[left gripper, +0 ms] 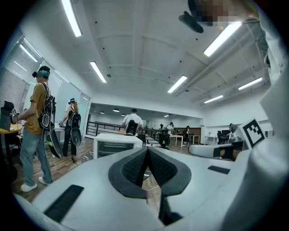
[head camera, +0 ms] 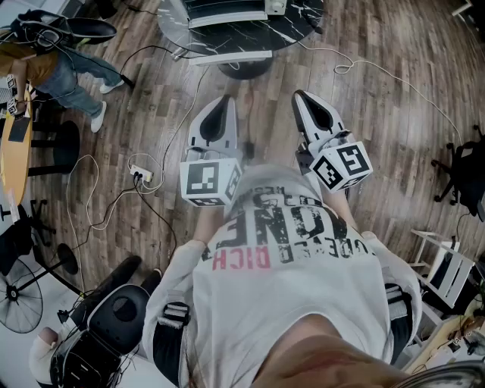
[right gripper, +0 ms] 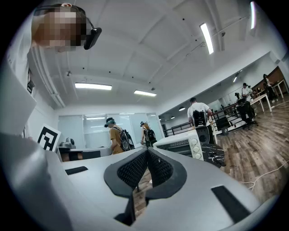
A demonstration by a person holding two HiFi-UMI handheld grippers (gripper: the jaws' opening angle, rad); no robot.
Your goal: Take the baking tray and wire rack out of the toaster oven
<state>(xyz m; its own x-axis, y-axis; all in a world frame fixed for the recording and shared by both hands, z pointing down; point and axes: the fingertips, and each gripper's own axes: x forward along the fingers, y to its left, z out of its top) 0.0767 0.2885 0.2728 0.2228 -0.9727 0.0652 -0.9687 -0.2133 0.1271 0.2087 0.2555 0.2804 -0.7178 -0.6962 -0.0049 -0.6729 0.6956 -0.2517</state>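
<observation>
table (head camera: 299, 26): dark marble, toaster oven (head camera: 227, 14) on top | floor (head camera: 394, 121): wood, power strip (head camera: 142, 176)

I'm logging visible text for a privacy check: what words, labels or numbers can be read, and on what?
"ONE": large dark print on the person's shirt.
"RICH": pink print, same shirt.
Rest of shirt print: too creased to read.
Toaster oven dial labels: too small.
Marker cubes: patterns, no text.

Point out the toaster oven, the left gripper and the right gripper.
toaster oven (right gripper: 173, 146): right gripper view, on its glass door.
left gripper (left gripper: 147, 148): left gripper view, where its shut tips meet.
right gripper (right gripper: 147, 148): right gripper view, where its shut tips meet.
</observation>
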